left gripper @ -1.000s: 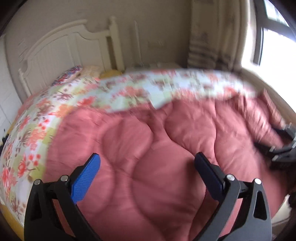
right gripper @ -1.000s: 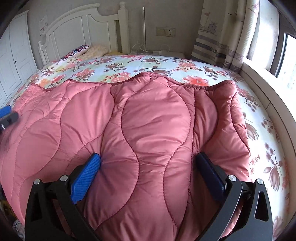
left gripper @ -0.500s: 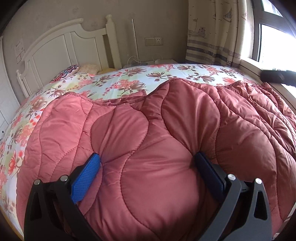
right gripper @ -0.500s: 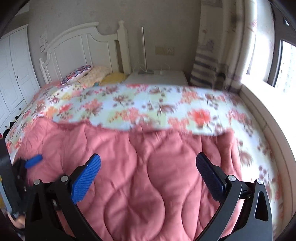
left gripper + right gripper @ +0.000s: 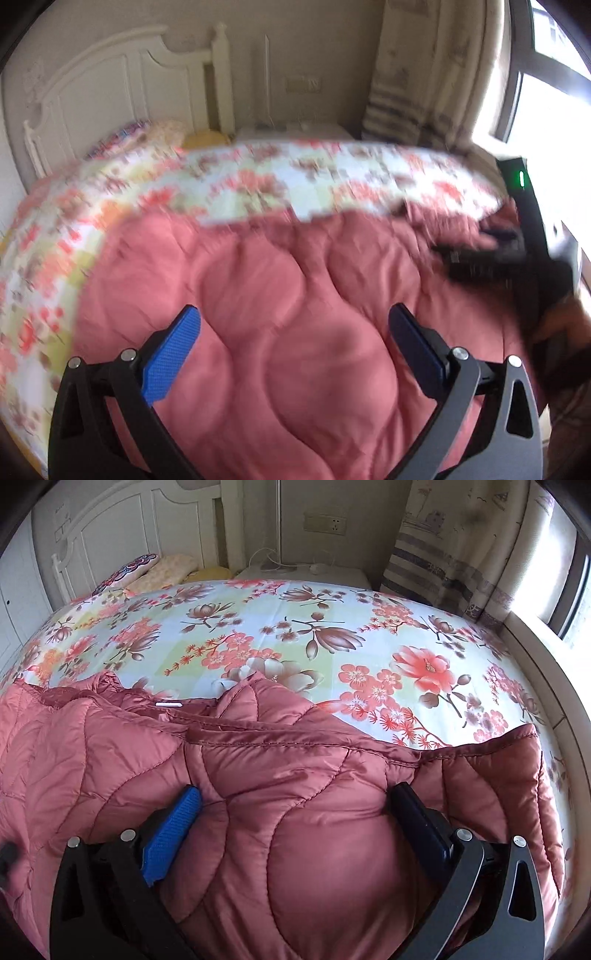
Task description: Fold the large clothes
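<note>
Since half a second ago, the left wrist view has swung up and blurred, the floral sheet now filling more of the frame, while the right wrist view has dropped close over the garment's hem.

Left wrist view: the left claw [image 5: 293, 332] hovers with its jaws spread wide, blue pads well apart and nothing between them but the puffed surface of the pink quilted coat [image 5: 280, 302] below. The coat covers the near half of the bed, from about 8 o'clock round to 3 o'clock. Beyond it, toward 12 o'clock, lies the floral bedsheet [image 5: 258, 177], smeared by motion, with the white headboard [image 5: 110, 92] behind. At 3 o'clock the right claw [image 5: 476, 258] appears as a dark blur on the coat's far edge; its jaws cannot be made out here.

Right wrist view: the right claw [image 5: 295, 808] is wide open, its pads pressed into the coat [image 5: 258, 775] on either side of a bulging quilted panel, not pinching it. The coat's stitched hem runs from 9 o'clock to 3 o'clock across mid-frame. The bedsheet [image 5: 332, 627] lies sharp beyond it, pillows [image 5: 159, 568] at 11 o'clock, a striped curtain [image 5: 461, 554] at 1 o'clock.
</note>
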{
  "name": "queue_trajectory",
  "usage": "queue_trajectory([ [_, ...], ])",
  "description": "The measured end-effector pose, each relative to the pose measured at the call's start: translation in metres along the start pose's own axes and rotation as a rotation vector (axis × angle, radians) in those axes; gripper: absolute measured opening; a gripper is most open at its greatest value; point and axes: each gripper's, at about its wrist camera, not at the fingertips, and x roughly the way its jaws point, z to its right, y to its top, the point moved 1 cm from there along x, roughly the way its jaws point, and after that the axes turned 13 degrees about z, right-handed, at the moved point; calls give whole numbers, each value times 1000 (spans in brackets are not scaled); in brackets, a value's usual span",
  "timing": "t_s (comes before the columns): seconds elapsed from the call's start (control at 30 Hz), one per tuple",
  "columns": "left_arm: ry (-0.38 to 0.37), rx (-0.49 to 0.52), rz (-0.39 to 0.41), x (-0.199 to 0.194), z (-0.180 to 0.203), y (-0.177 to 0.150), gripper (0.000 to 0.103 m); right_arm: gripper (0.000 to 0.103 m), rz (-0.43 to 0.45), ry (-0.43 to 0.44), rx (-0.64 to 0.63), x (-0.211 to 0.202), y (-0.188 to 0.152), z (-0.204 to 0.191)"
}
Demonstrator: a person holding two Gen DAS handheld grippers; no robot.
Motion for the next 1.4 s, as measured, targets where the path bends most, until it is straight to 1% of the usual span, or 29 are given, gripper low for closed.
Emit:
queue_trajectory([
  [0.03, 40, 15, 24, -1, -4, 6, 101, 99, -1, 0, 0, 0, 0, 2],
  [0.07, 110, 43, 53, 3, -12, 16, 101, 99, -2, 1, 1, 0, 0, 1],
  [0.1, 154, 62, 61, 11, -17, 21, 101, 99, -1, 1, 1, 0, 0, 1],
  [0.13, 184, 70, 23, 32, -28, 22, 101, 99, -1, 1, 1, 0, 0, 1],
  [0.2, 213, 58, -135, 76, -49, 9, 101, 99, -1, 1, 1, 0, -1, 2],
  [0.23, 201, 36, -221, 97, -56, -3, 101, 99, 0, 3, 5, 1, 0, 1],
  [0.27, 137, -35, -231, 107, -65, -9, 101, 99, -1, 4, 8, 0, 0, 1],
  [0.3, 129, -59, -224, 107, -68, -10, 101, 99, -2, 0, 3, 0, 0, 1],
  [0.43, 186, 9, -190, 102, -58, -10, 101, 99, -25, -1, 8, -9, 3, 8],
  [0.5, 180, 1, -192, 102, -59, -9, 101, 98, 13, -43, 1, -30, 9, 1],
  [0.53, 171, -13, -195, 103, -61, -9, 101, 98, 46, -23, 2, -42, 10, -4],
  [0.57, 168, -18, -196, 103, -62, -9, 101, 98, 92, 34, -2, -60, 13, -17],
  [0.63, 173, -13, -195, 102, -61, -10, 101, 98, 150, 111, -28, -84, 11, -42],
  [0.67, 174, -12, -194, 104, -64, -8, 101, 99, 160, 147, -67, -91, 4, -61],
  [0.7, 174, -12, -193, 105, -64, -8, 101, 99, 134, 176, -132, -88, -7, -81],
  [0.73, 174, -13, -192, 104, -65, -8, 101, 99, 77, 187, -215, -78, -22, -101],
  [0.77, 173, -16, -189, 103, -64, -8, 101, 99, 58, 170, -279, -69, -35, -115],
  [0.8, 176, -18, -186, 102, -64, -8, 101, 99, 122, 156, -298, -68, -41, -120],
  [0.83, 177, -23, -185, 102, -65, -9, 101, 99, 119, 156, -289, -67, -41, -120],
  [0.9, 178, -21, -185, 101, -63, -9, 101, 98, 61, 166, -249, -68, -30, -112],
  [0.93, 179, -19, -186, 101, -63, -9, 101, 98, 60, 154, -243, -74, -26, -108],
  [1.03, 172, -29, -186, 101, -62, -9, 101, 98, 160, 97, -230, -109, -19, -89],
  [1.13, 172, -28, -185, 101, -61, -9, 101, 98, 183, 60, -137, -123, -28, -52],
  [1.17, 173, -28, -185, 101, -61, -9, 101, 98, 171, 45, -118, -120, -35, -42],
  [1.2, 173, -27, -185, 101, -61, -9, 101, 99, 131, 22, -104, -109, -45, -30],
  [1.23, 172, -29, -185, 101, -61, -9, 101, 99, 101, 56, -74, -96, -55, -20],
  [1.27, 173, -28, -184, 101, -62, -9, 101, 99, 121, 99, -38, -92, -61, -15],
  [1.3, 173, -27, -184, 101, -62, -9, 101, 99, 131, 111, -22, -90, -62, -12],
  [1.4, 171, -30, -184, 101, -63, -9, 101, 98, 100, 58, -107, -92, -53, -24],
])
